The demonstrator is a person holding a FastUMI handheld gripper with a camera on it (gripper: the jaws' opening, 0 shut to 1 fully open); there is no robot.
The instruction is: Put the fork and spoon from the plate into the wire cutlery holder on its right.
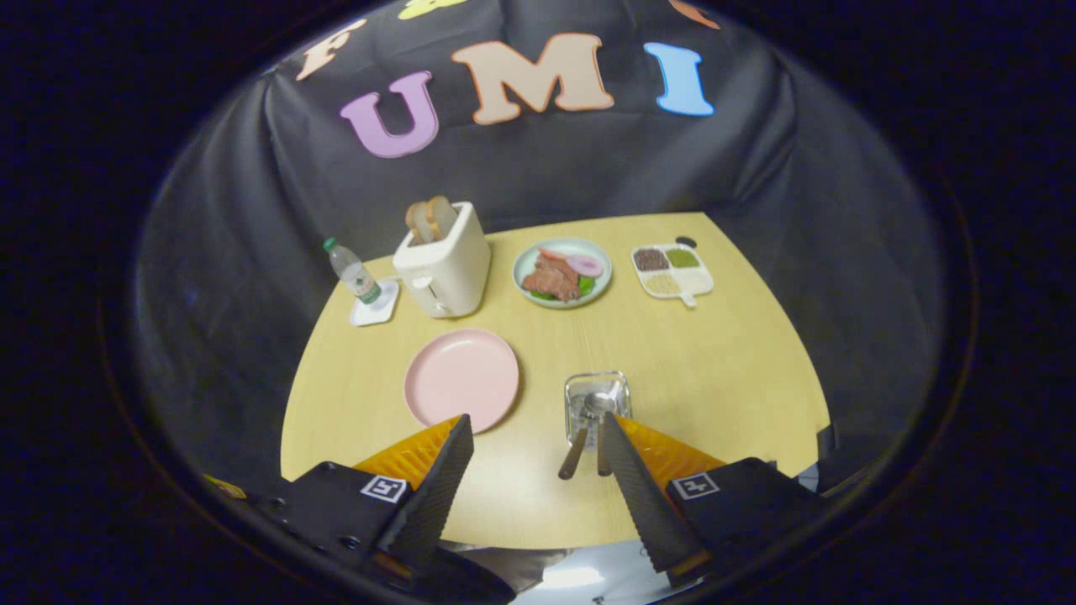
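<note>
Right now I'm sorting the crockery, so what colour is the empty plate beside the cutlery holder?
Pale pink, plain, no pattern; the plate shows best in the gripper view.

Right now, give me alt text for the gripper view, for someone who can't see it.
The open gripper hangs above a round wooden table, fingers apart and holding nothing. The pink plate lies bare; two utensils stand in the wire cutlery holder beside it.

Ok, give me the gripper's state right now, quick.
Gripper: open, holding nothing, fingers spread above the table, the pink plate by one fingertip and the wire cutlery holder with its utensils by the other.
</note>
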